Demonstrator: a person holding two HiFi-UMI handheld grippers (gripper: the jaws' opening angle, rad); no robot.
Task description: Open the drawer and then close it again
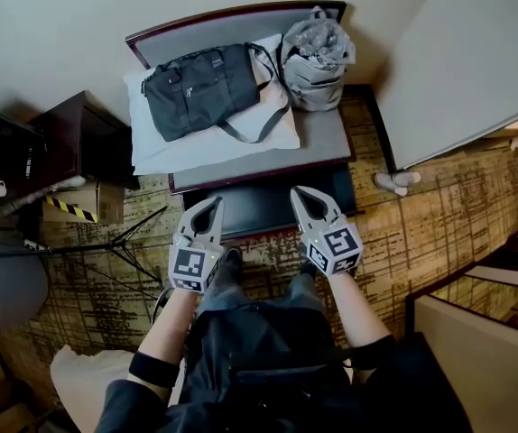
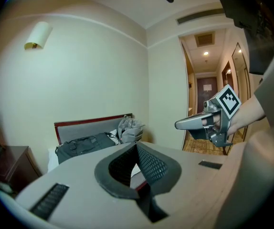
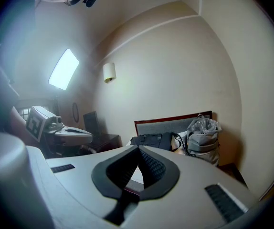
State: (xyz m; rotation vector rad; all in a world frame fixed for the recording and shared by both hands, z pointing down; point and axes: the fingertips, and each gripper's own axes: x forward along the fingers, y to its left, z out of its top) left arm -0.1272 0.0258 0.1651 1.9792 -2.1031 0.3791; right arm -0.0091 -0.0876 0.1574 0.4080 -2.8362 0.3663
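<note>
A low bench [image 1: 324, 135] with a grey top and dark red wooden frame stands against the wall. Under its front edge shows the dark drawer [image 1: 257, 207]; how far out it stands I cannot tell. My left gripper [image 1: 210, 207] and right gripper [image 1: 300, 197] hover side by side just above the drawer's front, both shut with nothing between the jaws. In the left gripper view the left gripper [image 2: 137, 147] points at the bench [image 2: 79, 130], with the right gripper [image 2: 182, 124] alongside. The right gripper view shows the right gripper [image 3: 138, 150] shut, with the left gripper [image 3: 77, 133] beside it.
On the bench lie a white pillow [image 1: 196, 147], a black duffel bag [image 1: 200, 88] and a grey backpack [image 1: 316, 57]. A dark side table [image 1: 78, 142], a taped box [image 1: 74, 207] and tripod legs [image 1: 124, 242] stand left. A white wall panel [image 1: 457, 70] rises right.
</note>
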